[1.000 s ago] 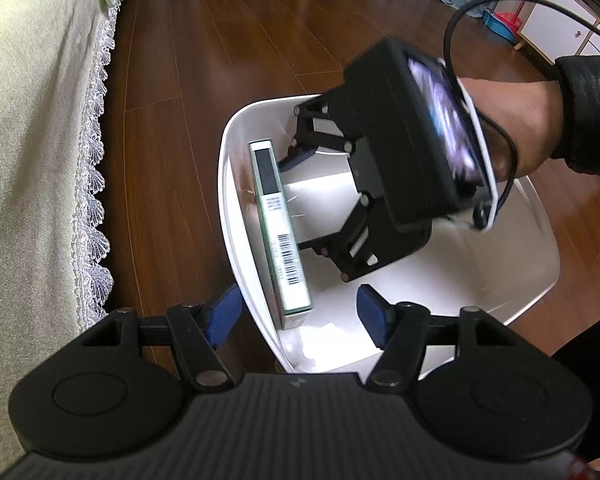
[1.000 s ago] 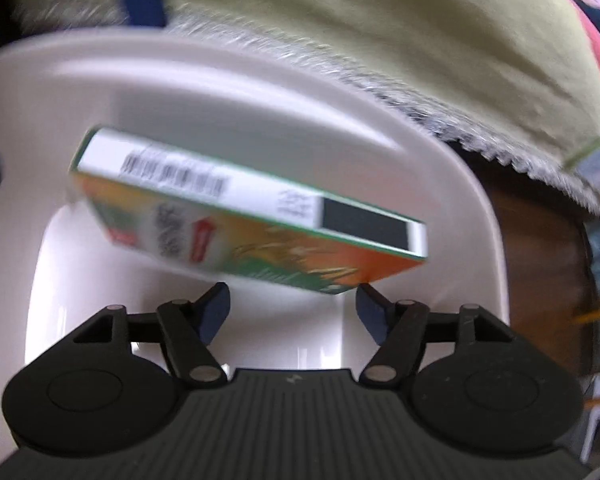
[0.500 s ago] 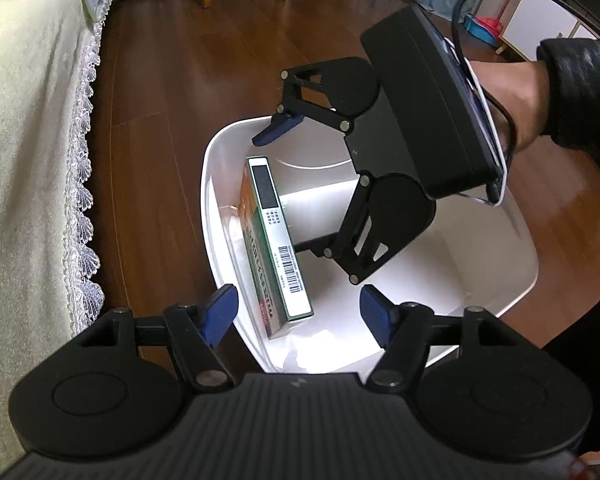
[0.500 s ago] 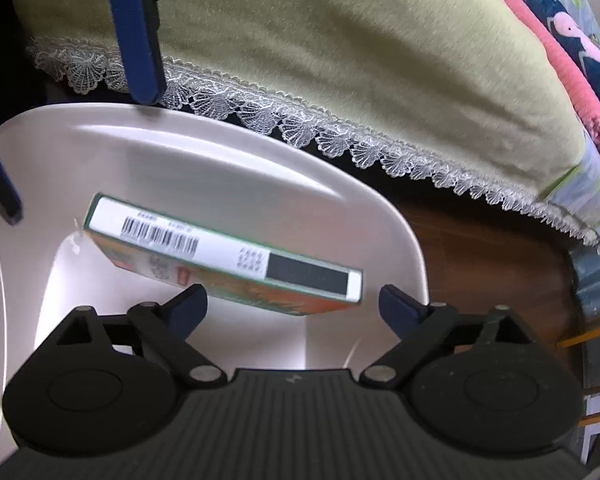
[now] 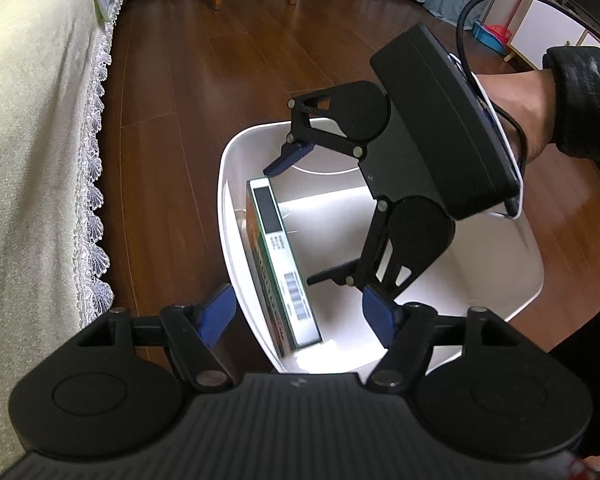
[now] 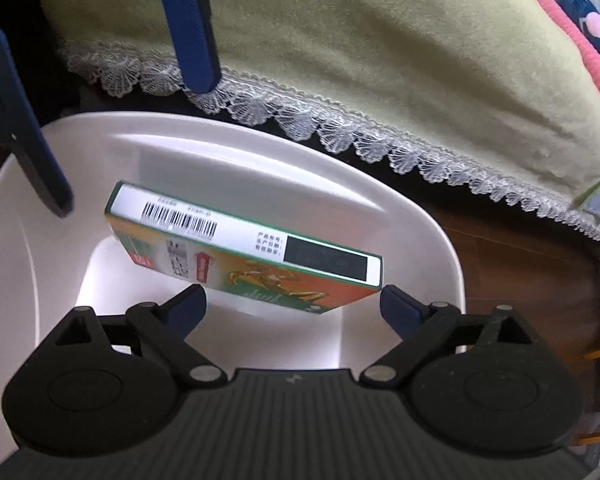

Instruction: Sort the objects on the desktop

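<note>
A: Contents of the white bin (image 5: 512,304)?

B: One green-and-orange box (image 5: 284,276), on its long edge, leaning against the bin's left wall as the left wrist view shows it; a pale scrap at the near corner cannot be identified. The right gripper (image 5: 332,220) hangs above the bin, jaws wide and empty.

A: And the left gripper (image 5: 296,320)?

B: Its jaws straddle the bin's near rim and are opening; neither pad (image 5: 216,316) visibly presses the wall.

A: Risks?

B: Likely two: once the rim is released the bin may shift, and the leaning box may fall flat. The tablecloth (image 6: 340,60) hangs just beside the bin.
</note>
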A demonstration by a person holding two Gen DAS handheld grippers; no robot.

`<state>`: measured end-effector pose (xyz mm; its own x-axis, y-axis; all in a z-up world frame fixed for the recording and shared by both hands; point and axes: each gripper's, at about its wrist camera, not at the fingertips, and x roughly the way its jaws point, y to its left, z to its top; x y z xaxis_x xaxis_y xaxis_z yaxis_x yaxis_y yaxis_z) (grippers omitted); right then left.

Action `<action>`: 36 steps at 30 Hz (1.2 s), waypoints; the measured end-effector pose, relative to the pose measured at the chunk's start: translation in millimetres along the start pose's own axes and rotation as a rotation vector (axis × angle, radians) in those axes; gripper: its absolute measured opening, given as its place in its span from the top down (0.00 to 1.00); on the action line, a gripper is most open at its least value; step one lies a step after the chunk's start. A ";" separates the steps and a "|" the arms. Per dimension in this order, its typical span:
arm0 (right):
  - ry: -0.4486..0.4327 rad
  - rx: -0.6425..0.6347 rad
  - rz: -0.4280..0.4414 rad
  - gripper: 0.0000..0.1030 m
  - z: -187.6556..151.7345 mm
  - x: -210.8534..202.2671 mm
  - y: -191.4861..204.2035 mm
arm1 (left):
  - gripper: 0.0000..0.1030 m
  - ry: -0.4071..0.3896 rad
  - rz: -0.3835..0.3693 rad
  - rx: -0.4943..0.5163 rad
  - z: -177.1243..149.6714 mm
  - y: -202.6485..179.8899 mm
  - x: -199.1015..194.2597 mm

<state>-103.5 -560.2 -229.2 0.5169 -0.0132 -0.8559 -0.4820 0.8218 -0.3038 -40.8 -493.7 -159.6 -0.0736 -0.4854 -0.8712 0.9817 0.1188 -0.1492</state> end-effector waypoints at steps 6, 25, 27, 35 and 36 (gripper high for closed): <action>0.009 -0.009 -0.035 0.11 1.3 4.9 5.5 | 0.31 0.003 0.009 0.000 -1.3 -1.4 0.1; 0.050 0.184 0.020 0.12 0.5 28.5 7.2 | 0.30 -0.009 0.012 -0.001 -0.5 0.3 -3.0; 0.052 0.185 0.012 0.12 -0.9 25.5 6.3 | 0.30 -0.010 0.013 -0.001 -0.6 0.9 -3.1; 0.066 0.174 -0.032 0.12 -0.4 7.1 8.9 | 0.28 -0.044 0.032 -0.019 0.2 2.9 -10.6; 0.069 0.168 -0.043 0.12 0.1 2.9 9.5 | 0.28 -0.054 0.037 -0.028 0.3 4.0 -13.5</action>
<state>-106.5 -552.4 -234.6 0.4821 -0.0844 -0.8720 -0.3324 0.9033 -0.2711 -35.8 -486.9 -148.4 -0.0272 -0.5265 -0.8497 0.9781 0.1613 -0.1313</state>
